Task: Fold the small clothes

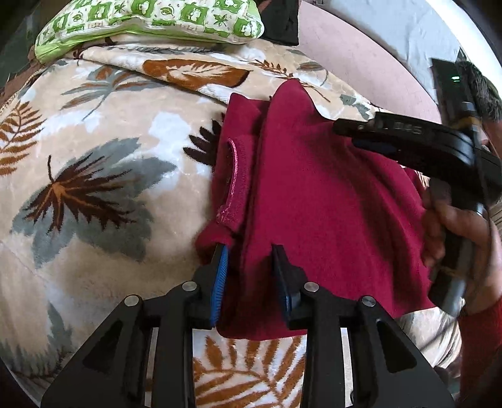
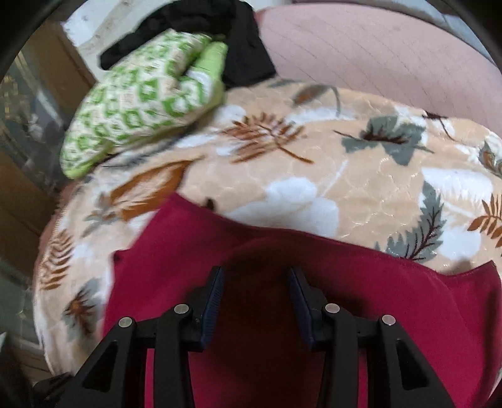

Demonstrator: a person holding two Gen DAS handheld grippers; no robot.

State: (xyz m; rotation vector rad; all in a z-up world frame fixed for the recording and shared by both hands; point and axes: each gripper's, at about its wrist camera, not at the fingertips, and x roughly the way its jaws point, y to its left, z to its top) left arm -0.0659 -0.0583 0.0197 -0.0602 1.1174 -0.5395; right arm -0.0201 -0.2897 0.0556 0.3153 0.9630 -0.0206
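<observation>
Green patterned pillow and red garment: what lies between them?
Only leaf-print blanket lies between the green patterned pillow and the red garment, in both views.

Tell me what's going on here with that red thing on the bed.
A person is folding a small red garment on a leaf-patterned blanket, with a gripper in each hand. The left gripper has cloth between its parted fingers at the near edge. The right gripper is open over the garment. A green patterned pillow lies behind.
</observation>
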